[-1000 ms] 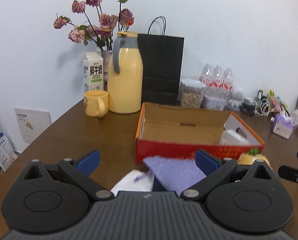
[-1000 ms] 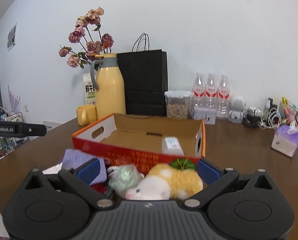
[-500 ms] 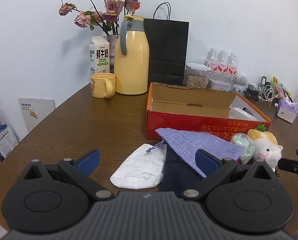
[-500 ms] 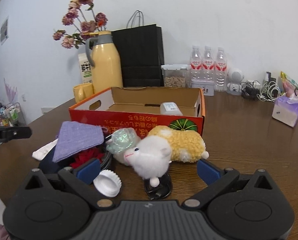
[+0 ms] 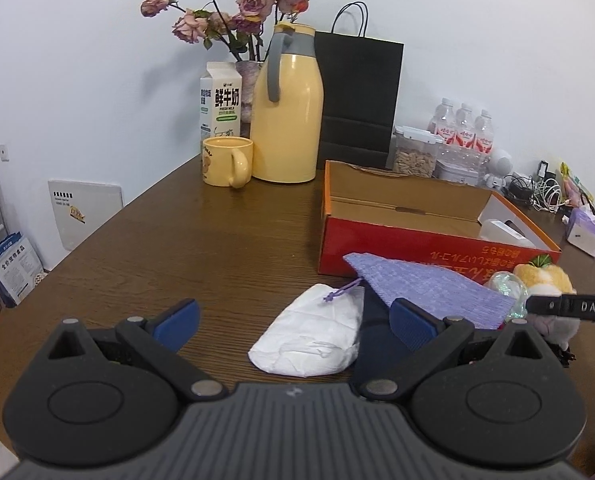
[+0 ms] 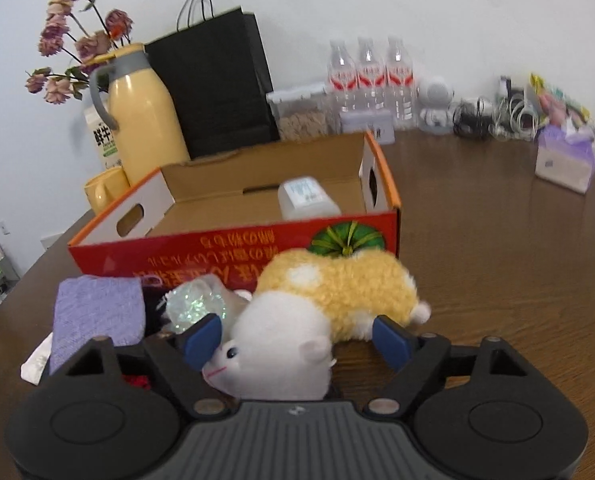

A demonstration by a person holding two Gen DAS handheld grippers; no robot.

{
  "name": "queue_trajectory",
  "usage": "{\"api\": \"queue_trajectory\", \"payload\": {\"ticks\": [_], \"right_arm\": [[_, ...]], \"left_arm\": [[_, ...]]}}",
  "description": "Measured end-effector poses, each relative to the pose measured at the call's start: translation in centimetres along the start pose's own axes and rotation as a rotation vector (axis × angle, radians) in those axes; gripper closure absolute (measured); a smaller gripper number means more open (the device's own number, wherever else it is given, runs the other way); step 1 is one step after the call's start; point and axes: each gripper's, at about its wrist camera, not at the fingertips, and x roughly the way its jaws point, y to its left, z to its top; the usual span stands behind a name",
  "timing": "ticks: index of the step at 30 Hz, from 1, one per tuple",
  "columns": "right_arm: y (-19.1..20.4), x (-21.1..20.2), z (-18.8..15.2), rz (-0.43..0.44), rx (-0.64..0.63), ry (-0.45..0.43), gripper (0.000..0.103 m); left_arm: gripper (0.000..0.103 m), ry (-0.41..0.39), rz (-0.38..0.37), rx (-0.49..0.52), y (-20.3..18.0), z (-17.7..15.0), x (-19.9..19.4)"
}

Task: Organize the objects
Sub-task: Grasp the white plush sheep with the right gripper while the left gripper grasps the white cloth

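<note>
An open red cardboard box (image 5: 417, 242) (image 6: 257, 252) stands on the brown table with a white container (image 6: 305, 200) inside. In front of it lie a purple cloth pouch (image 5: 429, 288) (image 6: 97, 312), a white packet (image 5: 313, 336), a shiny clear ball (image 6: 193, 306) and a yellow-and-white plush hamster (image 6: 329, 300). My left gripper (image 5: 293, 320) is open above the white packet. My right gripper (image 6: 297, 338) is open with its blue fingers on either side of the hamster's head, not closed on it.
A yellow thermos (image 5: 287, 108), yellow mug (image 5: 227, 162), milk carton (image 5: 221, 104), flowers (image 5: 233, 12) and a black paper bag (image 5: 357, 100) stand at the back. Water bottles (image 6: 371, 80), a food jar (image 6: 301, 114), cables (image 6: 497, 116) and a tissue pack (image 6: 565, 160) lie on the right.
Both grippers pulled back from the box, then the right gripper moved forward and down, so the hamster's head now sits between its fingers. The left gripper shifted slightly left and stays open.
</note>
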Motion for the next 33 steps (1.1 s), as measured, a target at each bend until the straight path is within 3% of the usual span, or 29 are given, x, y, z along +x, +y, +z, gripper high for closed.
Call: {"api": "queue_trajectory", "payload": {"ticks": [4,6,11,20,26,33], "right_arm": [[0.1,0.4,-0.4,0.020,0.009,0.019,0.031],[0.2,0.5,-0.5,0.042,0.011,0.023,0.046],[0.0,0.1,-0.8,0.078,0.012,0.008,0.052],[-1.0,-2.6,-1.3,0.103,0.016,-0.072,0.053],[-0.9,-4.3,-1.6,0.116,-0.011,-0.101,0.053],[-0.9,-5.0,-2.1,0.126,-0.020,-0.102,0.053]], "left_arm": [[0.000,0.010,-0.006,-0.004,0.2,-0.1,0.5],[0.000,0.014,-0.009,-0.003,0.2,-0.2,0.6],[0.000,0.034,-0.002,-0.006,0.6,-0.5,1.1],[0.000,0.129,-0.029,0.007,1.3,-1.2,4.6],[0.000,0.177,-0.005,0.039,1.4,-1.3,7.8],[0.000,0.192,-0.076,0.065,1.0,-1.8,8.6]]}}
